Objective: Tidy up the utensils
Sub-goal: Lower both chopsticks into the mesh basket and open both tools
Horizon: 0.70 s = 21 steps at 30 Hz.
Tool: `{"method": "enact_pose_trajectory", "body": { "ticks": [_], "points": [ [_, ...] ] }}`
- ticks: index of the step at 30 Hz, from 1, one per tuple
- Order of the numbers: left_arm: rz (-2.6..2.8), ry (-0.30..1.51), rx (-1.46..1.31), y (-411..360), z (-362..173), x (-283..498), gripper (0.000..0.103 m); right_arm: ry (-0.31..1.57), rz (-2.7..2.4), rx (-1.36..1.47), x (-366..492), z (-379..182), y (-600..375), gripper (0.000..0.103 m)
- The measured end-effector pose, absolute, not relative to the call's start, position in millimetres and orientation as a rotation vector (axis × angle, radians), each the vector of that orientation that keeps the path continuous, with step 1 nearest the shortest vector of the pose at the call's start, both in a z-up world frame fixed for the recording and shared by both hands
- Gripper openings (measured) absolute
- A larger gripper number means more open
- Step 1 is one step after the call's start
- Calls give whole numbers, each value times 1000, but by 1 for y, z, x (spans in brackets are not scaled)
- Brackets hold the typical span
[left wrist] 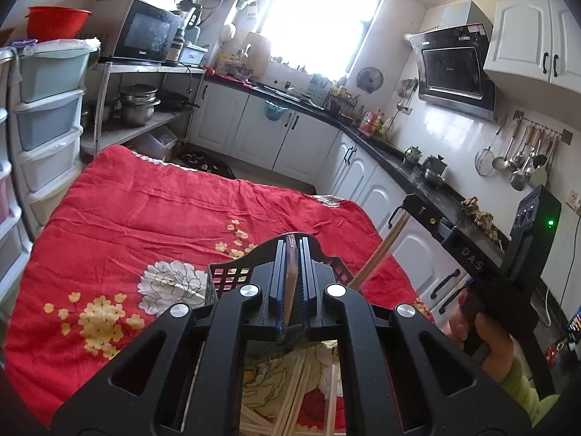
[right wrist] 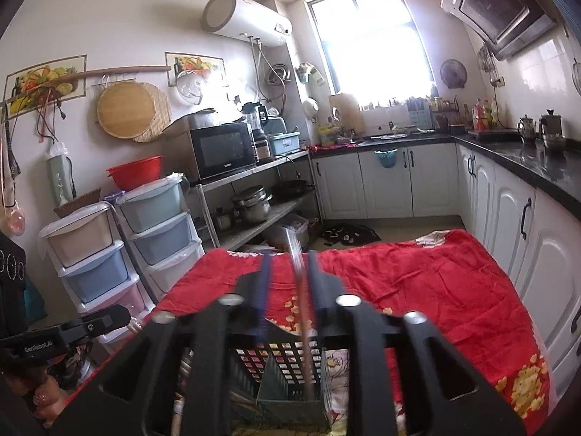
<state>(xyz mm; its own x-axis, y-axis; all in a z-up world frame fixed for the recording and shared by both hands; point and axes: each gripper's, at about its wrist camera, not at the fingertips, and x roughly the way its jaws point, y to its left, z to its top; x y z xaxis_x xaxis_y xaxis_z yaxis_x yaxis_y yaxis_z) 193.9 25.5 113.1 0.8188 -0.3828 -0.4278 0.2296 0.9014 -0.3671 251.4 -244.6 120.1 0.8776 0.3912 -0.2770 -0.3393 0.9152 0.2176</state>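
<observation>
Your left claw clamped on chopstick, long axis along fingers. Your right claw apart, chopstick loose between fingers, black basket directly below.

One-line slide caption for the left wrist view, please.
Left tool shut on a chopstick over the black slotted basket on a red floral cloth, loose chopsticks below.

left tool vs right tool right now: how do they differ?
Left tool is shut on a brown stick; right tool is open, jaws apart. Left tool's stick is clamped between the pads; right tool's wooden chopstick sits loose in the gap, its lower end down in the black basket. Shared: both are at that basket, over the red cloth.
</observation>
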Motion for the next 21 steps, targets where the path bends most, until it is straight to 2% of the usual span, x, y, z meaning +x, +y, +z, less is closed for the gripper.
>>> {"method": "enact_pose_trajectory", "body": {
  "ticks": [2,4,7,12,17,21],
  "points": [
    [-320,523,-304,27,111,194,8,323,377,170,249,119,-247,33],
    [-306,521,-303,29,110,193,13,325,373,176,247,118,-249,39],
    [-288,505,-305,34,111,188,33,328,369,185,243,117,-254,44],
    [-245,456,-316,45,119,177,54,336,359,176,233,118,-258,59],
    [-211,409,-331,56,127,166,80,337,344,146,220,115,-258,66],
    [-192,387,-331,62,129,156,88,343,345,137,211,114,-258,68]
  ]
}}
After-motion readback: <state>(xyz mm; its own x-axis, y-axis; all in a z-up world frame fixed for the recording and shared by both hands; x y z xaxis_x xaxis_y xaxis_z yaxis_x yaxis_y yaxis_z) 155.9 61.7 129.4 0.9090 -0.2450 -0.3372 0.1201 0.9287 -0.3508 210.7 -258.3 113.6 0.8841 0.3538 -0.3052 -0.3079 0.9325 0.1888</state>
